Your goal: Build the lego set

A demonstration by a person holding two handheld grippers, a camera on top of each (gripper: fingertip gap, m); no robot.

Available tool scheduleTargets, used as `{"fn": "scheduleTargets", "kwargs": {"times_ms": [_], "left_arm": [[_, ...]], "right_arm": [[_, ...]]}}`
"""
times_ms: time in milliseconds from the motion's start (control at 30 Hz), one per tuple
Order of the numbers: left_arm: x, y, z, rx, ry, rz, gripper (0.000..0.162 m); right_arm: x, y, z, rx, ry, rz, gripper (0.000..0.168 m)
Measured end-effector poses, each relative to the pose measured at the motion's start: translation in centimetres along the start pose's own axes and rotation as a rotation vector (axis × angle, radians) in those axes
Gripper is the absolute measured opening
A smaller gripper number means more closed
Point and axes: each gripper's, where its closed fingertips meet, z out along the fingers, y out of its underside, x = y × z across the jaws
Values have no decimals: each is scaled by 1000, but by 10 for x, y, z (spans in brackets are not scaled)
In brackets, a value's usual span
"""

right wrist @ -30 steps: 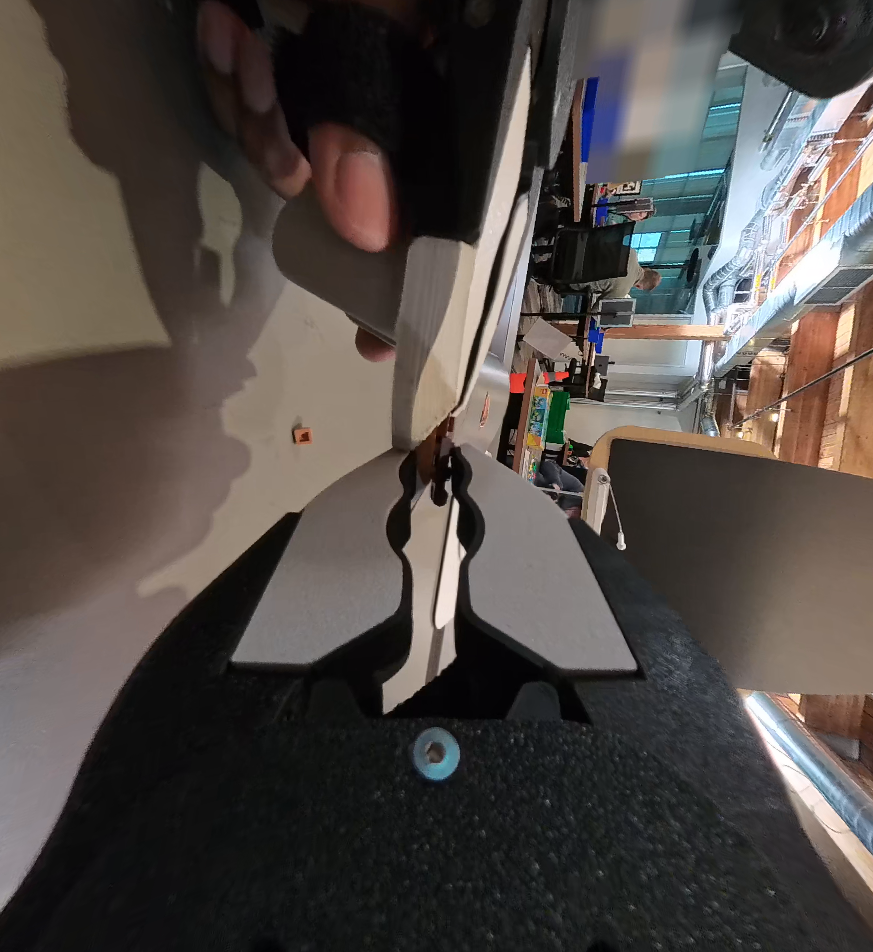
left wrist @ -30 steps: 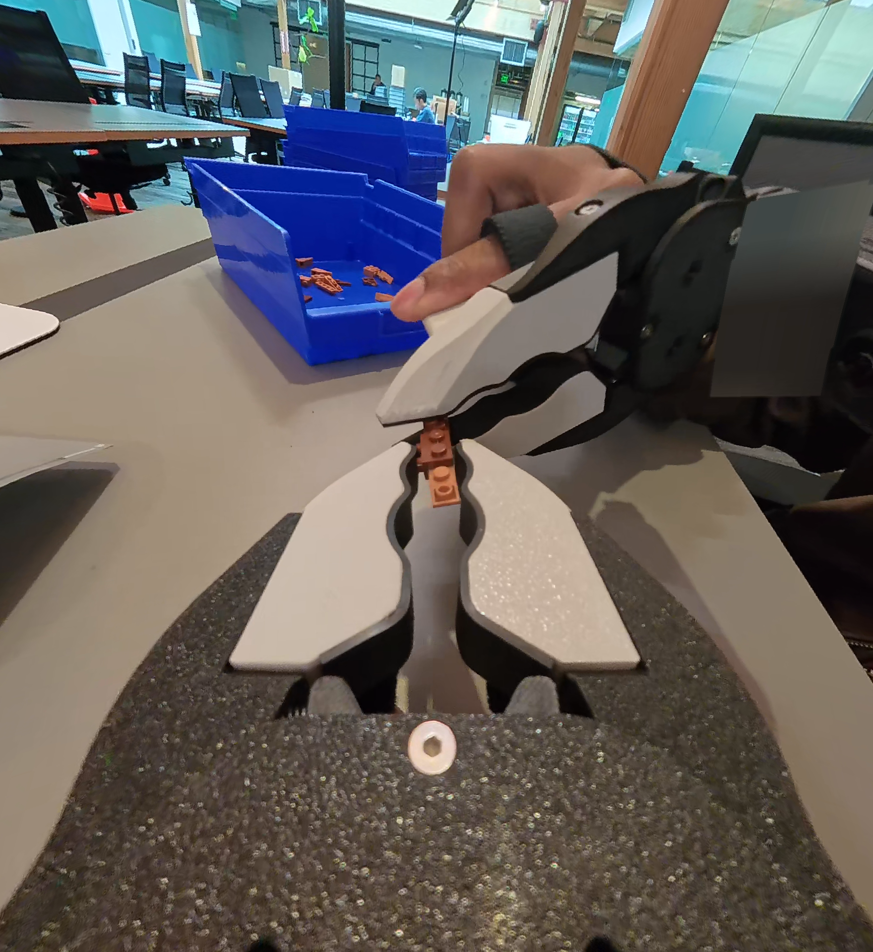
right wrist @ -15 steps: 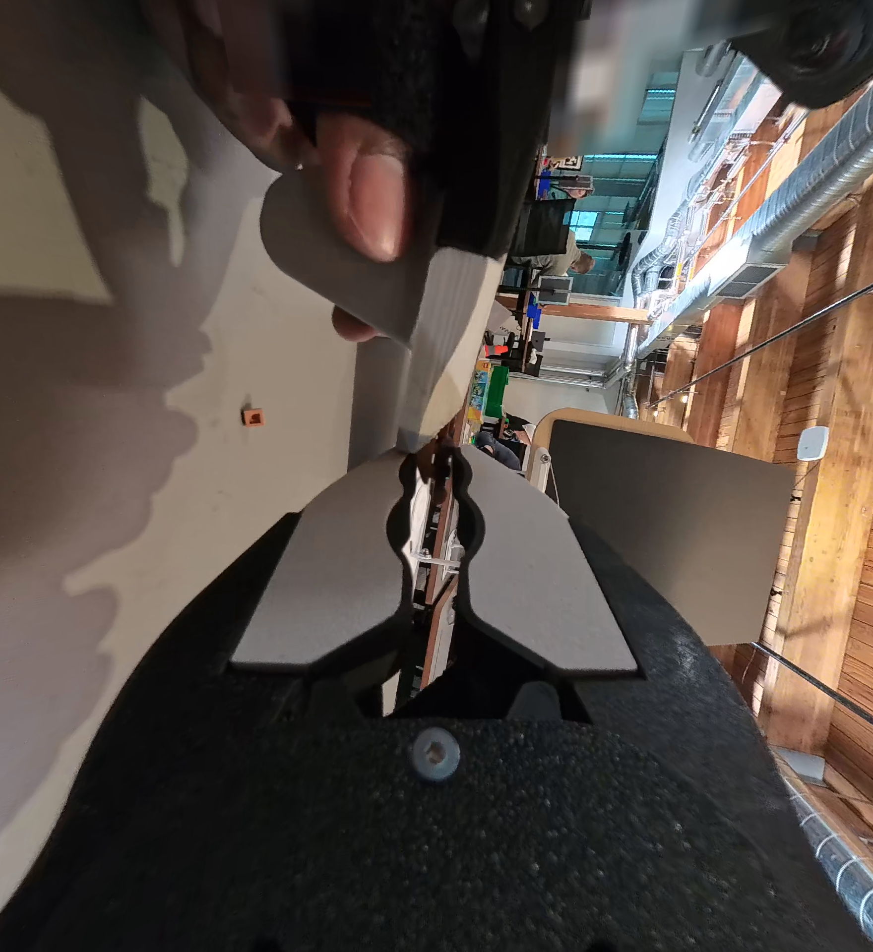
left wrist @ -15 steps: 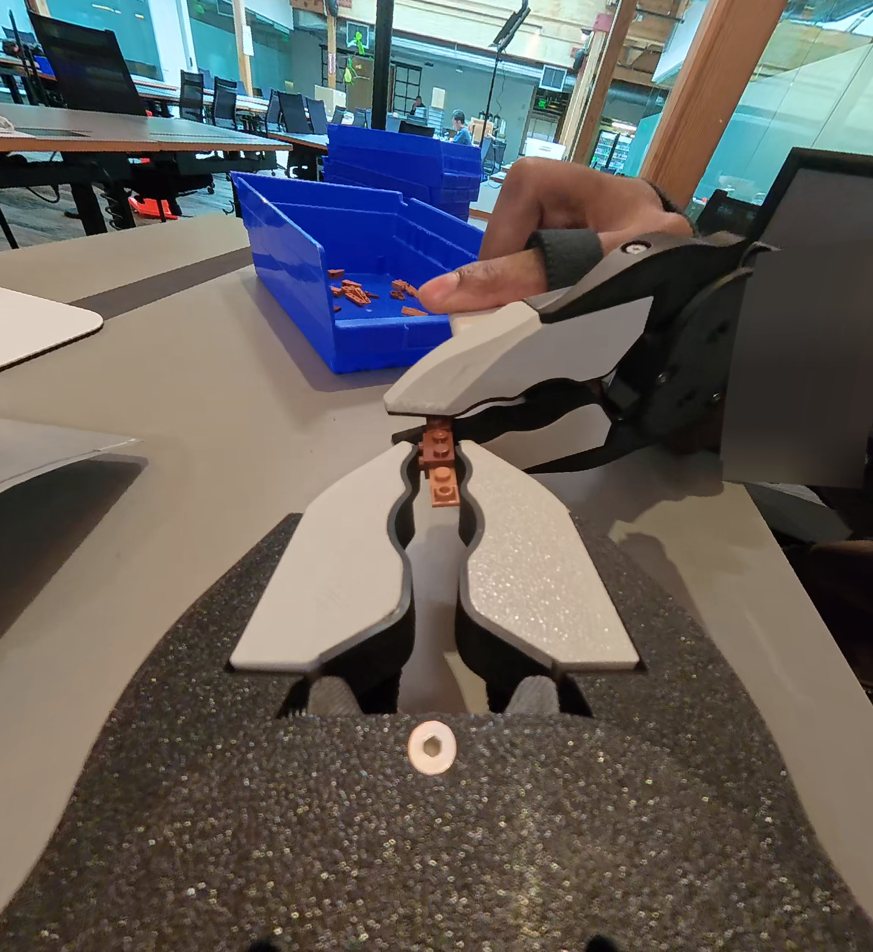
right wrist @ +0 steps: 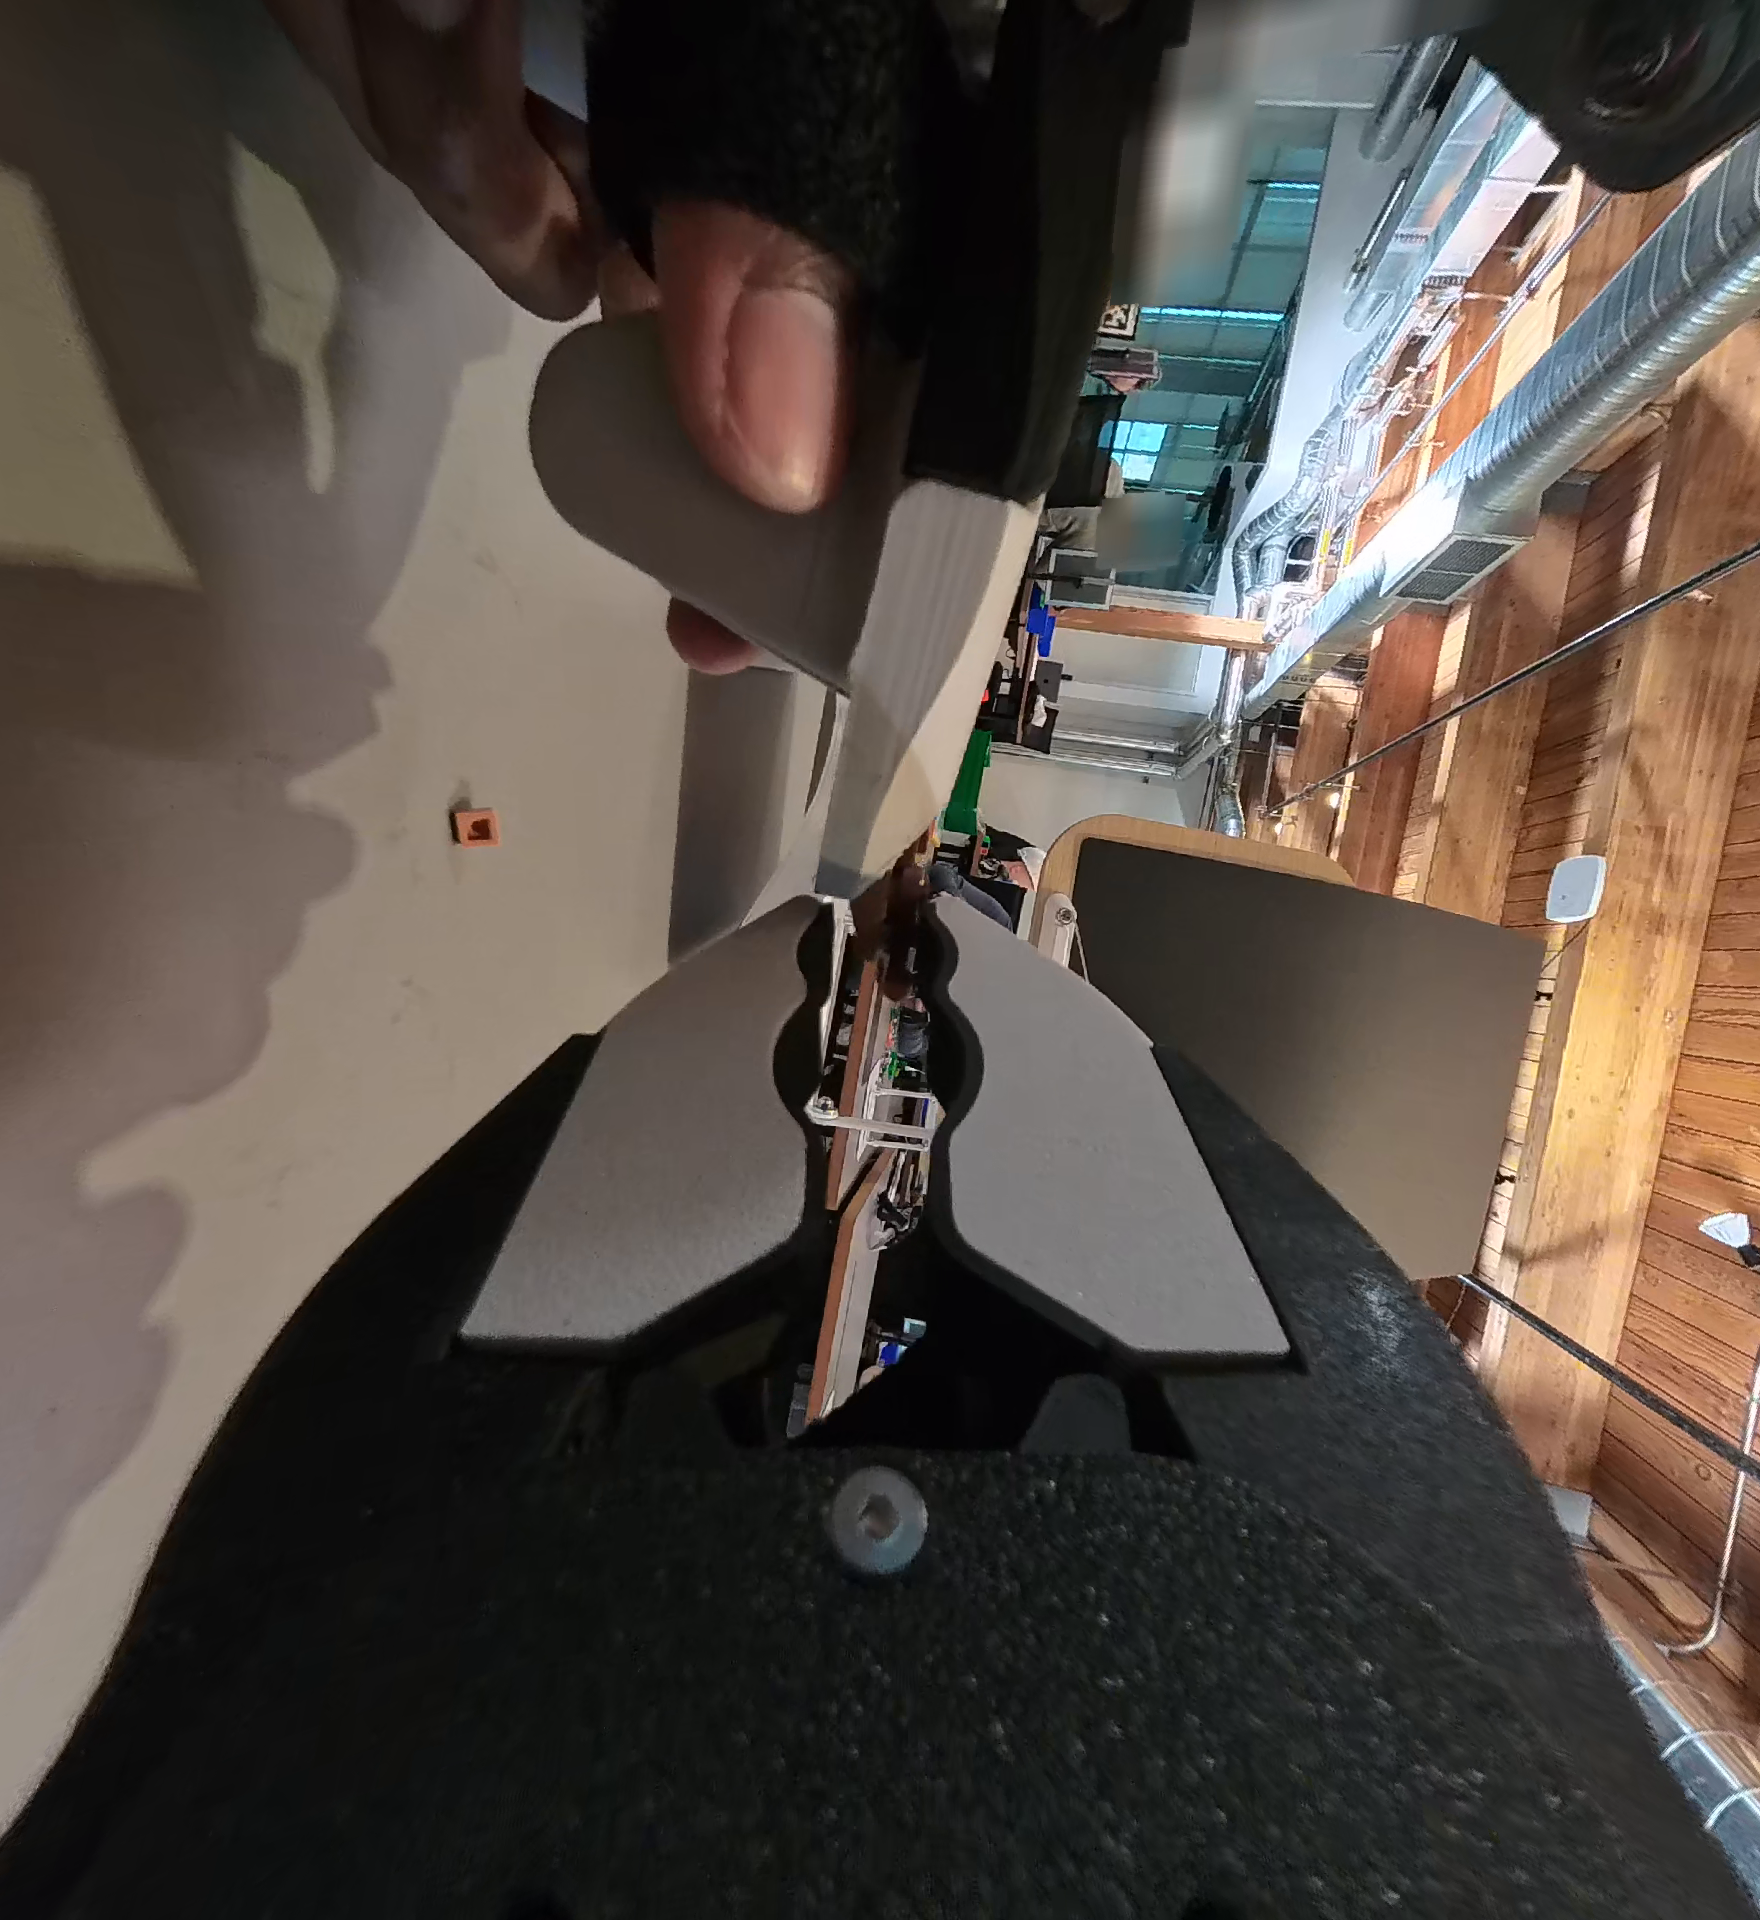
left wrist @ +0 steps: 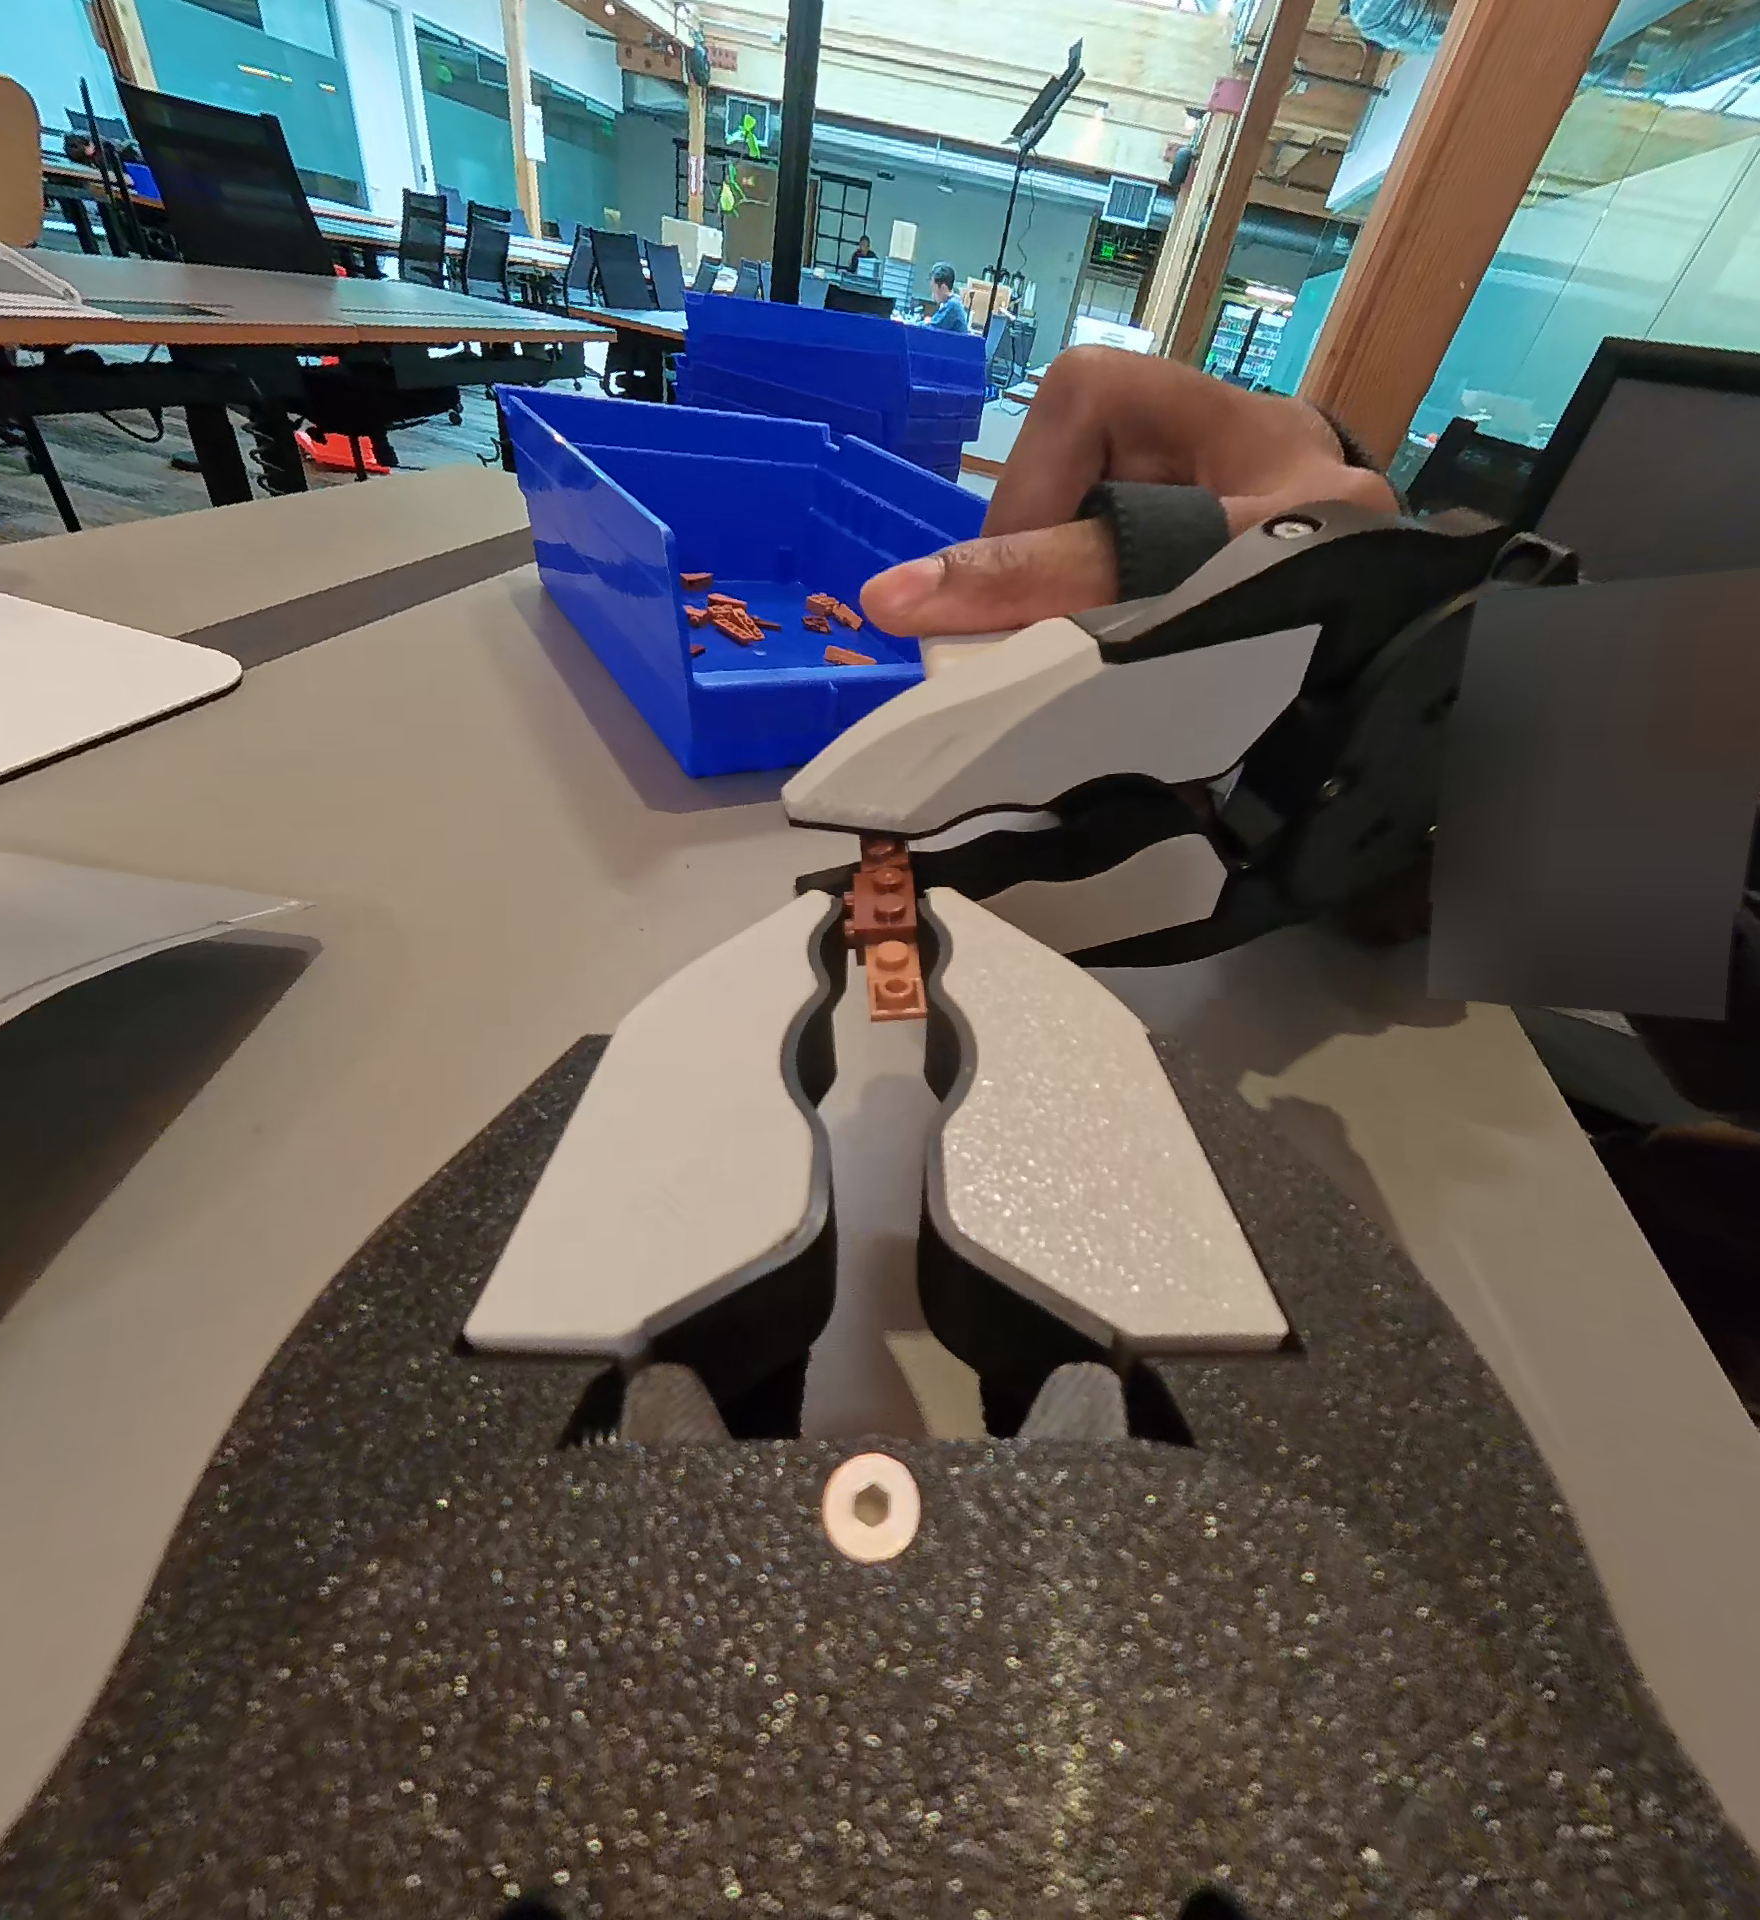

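You hold brown plates (left wrist: 888, 935) pinched in left gripper (left wrist: 881, 914); right gripper (left wrist: 881, 831) clamps far end; uneven squeeze pops joint apart

Open-plan office: grey tabletop (left wrist: 419, 790), rows of desks (left wrist: 263, 312) with black chairs (left wrist: 481, 249), timber column (left wrist: 1437, 197), glass partitions (left wrist: 1634, 281), exposed ceiling ducting (right wrist: 1541, 395).

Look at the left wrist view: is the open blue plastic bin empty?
No: the blue plastic bin holds several loose reddish-brown lego pieces on its floor.
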Motion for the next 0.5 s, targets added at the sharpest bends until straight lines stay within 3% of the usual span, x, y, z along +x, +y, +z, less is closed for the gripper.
{"fn": "scheduleTargets", "kwargs": {"times_ms": [500], "left_arm": [[-3, 2, 2, -8, -26, -42, 12]], "right_arm": [[-2, 4, 2, -42, 14, -69, 10]]}}
